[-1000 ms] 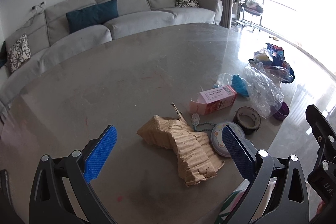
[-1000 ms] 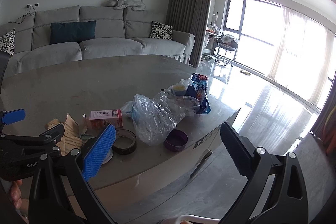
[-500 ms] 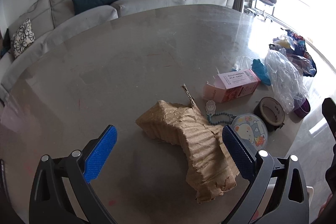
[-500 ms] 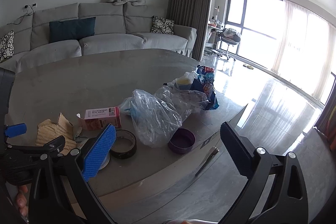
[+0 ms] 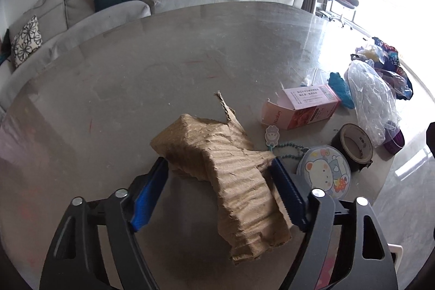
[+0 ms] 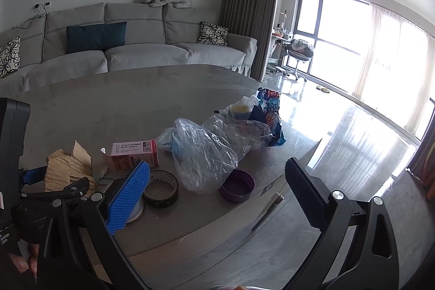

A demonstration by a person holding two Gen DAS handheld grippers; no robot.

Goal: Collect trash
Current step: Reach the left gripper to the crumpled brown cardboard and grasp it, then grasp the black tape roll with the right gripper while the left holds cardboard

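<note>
A crumpled piece of brown corrugated cardboard (image 5: 225, 167) lies on the grey table (image 5: 136, 67). My left gripper (image 5: 220, 189) is shut on it, with both blue pads touching its sides. The cardboard also shows at the left of the right wrist view (image 6: 68, 167). My right gripper (image 6: 217, 197) is open and empty, above the table's near edge. Other trash lies to the right: a pink carton (image 5: 301, 108), a clear plastic bag (image 5: 372, 102), a blue snack wrapper (image 6: 269, 113).
A tape roll (image 5: 353, 148), a round cartoon lid (image 5: 323, 170), a purple cap (image 6: 236, 186) and a bead chain with a tag (image 5: 282, 146) lie near the table's right edge. A grey sofa (image 6: 136, 45) stands behind the table. Glossy floor lies to the right.
My left gripper moved forward and down to the cardboard and closed on it. My right gripper stayed open and barely moved.
</note>
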